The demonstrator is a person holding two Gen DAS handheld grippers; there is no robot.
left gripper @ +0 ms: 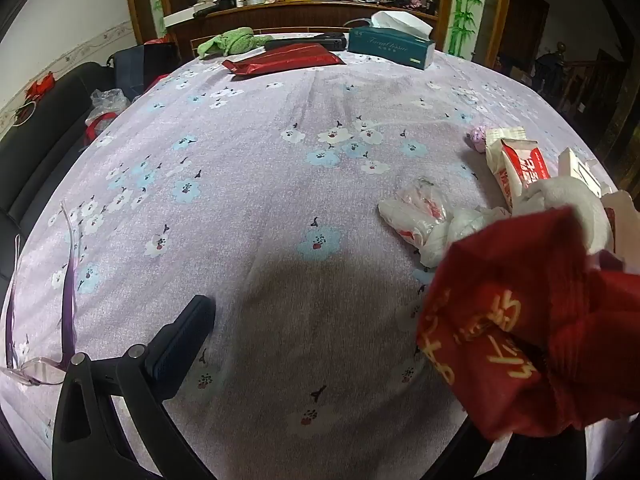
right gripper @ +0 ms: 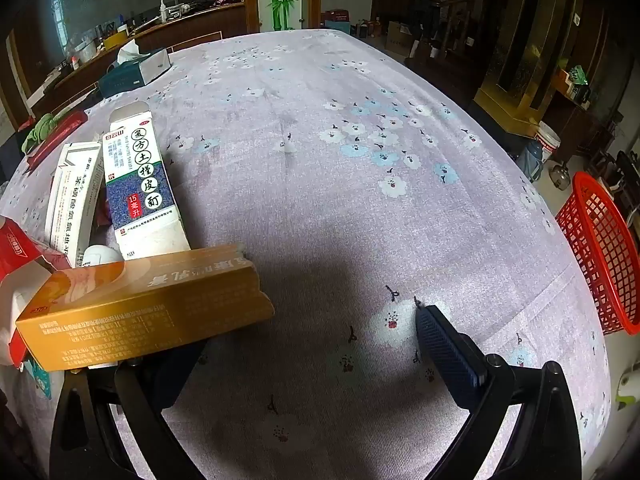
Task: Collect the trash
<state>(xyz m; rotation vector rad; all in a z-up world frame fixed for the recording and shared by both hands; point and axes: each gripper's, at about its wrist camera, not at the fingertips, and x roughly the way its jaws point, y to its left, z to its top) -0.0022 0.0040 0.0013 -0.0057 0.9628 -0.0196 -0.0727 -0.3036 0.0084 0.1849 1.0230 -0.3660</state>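
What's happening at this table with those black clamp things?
Someone is clearing rubbish off a flowered tablecloth with two hand-held grippers. Both look open. A crumpled red packet sits by the left gripper; an orange cardboard box lies against one finger of the right gripper. A red plastic basket waits beside the table.

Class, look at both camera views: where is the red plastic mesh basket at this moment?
The red plastic mesh basket shows only in the right wrist view, at the far right, beyond the edge of the flowered lilac tablecloth.
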